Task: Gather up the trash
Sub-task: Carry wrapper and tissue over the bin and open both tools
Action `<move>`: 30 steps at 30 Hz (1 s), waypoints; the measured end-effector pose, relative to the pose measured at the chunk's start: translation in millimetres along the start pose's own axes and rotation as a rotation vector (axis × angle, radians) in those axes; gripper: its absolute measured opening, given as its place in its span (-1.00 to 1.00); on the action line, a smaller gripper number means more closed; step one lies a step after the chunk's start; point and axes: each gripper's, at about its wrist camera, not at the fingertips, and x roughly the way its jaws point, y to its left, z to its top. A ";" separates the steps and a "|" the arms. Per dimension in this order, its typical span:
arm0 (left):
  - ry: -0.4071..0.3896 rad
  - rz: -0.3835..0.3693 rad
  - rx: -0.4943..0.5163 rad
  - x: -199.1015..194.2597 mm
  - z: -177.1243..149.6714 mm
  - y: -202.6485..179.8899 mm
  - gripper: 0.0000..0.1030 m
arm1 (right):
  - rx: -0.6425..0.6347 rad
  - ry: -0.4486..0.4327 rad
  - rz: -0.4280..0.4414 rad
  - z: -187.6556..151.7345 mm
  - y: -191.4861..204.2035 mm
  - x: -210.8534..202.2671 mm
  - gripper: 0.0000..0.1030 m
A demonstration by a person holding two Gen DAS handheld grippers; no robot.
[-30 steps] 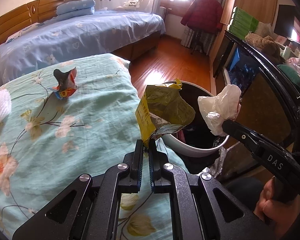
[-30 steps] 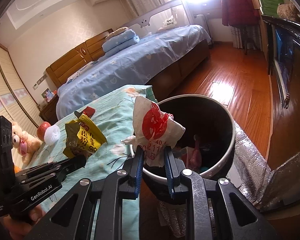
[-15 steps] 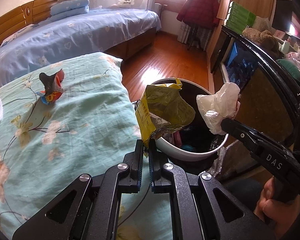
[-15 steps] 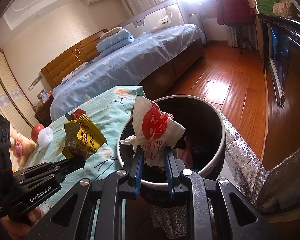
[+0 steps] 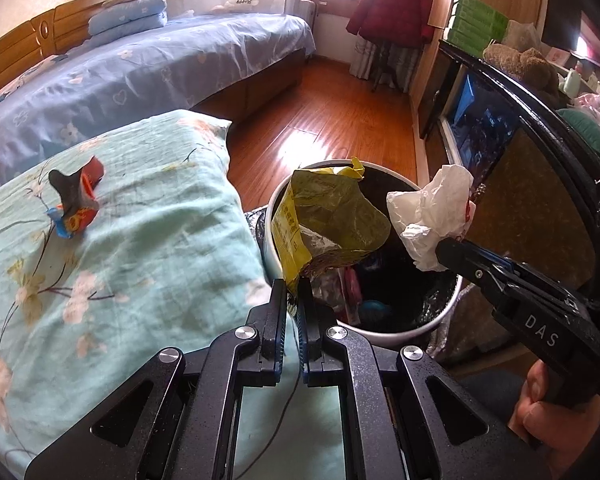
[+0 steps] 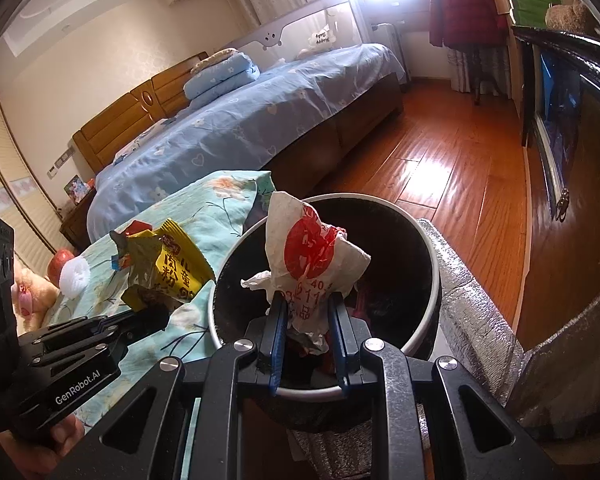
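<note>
My left gripper (image 5: 294, 286) is shut on a yellow-green snack bag (image 5: 328, 220) and holds it over the near left rim of the white-rimmed trash bin (image 5: 400, 330). My right gripper (image 6: 306, 300) is shut on a crumpled white bag with red print (image 6: 312, 256) and holds it above the bin's opening (image 6: 428, 320). The white bag also shows in the left wrist view (image 5: 432, 216), over the bin's right side. The bin holds several pieces of trash. A red and blue wrapper (image 5: 76, 200) lies on the teal floral bedcover (image 5: 140, 240).
A blue bed (image 5: 140, 64) stands behind, with wood floor (image 5: 340, 120) between. A dark cabinet (image 5: 520, 152) runs along the right. A silver foil sheet (image 6: 480, 320) lies by the bin. A white puff (image 6: 74, 274), an apple and a plush toy sit on the cover's far left.
Both grippers have moved closer to the bin with their bags still held. The yellow-green bag now hangs over the bin's rim and the white bag over its opening.
</note>
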 end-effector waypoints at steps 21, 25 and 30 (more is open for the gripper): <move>0.032 0.004 0.024 23.8 14.0 -13.6 -0.91 | 0.014 0.021 -0.015 11.5 -14.0 14.1 -0.60; 0.033 0.005 0.024 25.6 15.3 -15.0 -0.91 | 0.016 0.023 -0.016 12.6 -15.4 14.8 -0.60; 0.036 0.005 0.025 27.6 17.5 -16.9 -0.91 | 0.013 0.030 -0.017 15.7 -15.7 16.9 -0.59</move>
